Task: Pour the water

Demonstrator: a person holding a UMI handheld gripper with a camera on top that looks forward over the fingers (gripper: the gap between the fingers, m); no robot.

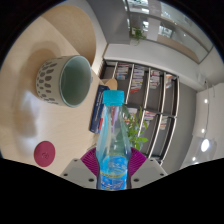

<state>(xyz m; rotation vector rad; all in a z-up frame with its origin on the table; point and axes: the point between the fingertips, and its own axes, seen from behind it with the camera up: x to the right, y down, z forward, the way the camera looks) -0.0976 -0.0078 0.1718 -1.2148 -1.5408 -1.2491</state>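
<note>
The tool [113, 165] pinches 1 open water bottle [112, 140] upright between its pads. The green cup [65, 80] sits on the counter [30, 120] ahead and left, so pouring likely means tipping leftward.

capped water bottle [112, 140] beside mug [64, 80]

Looks like a home living room: past the round pale table [30, 110] stands a dark bookshelf [140, 95] packed with books, a leafy plant [138, 128] before it, bright windows [165, 20] above the bookshelf
</note>
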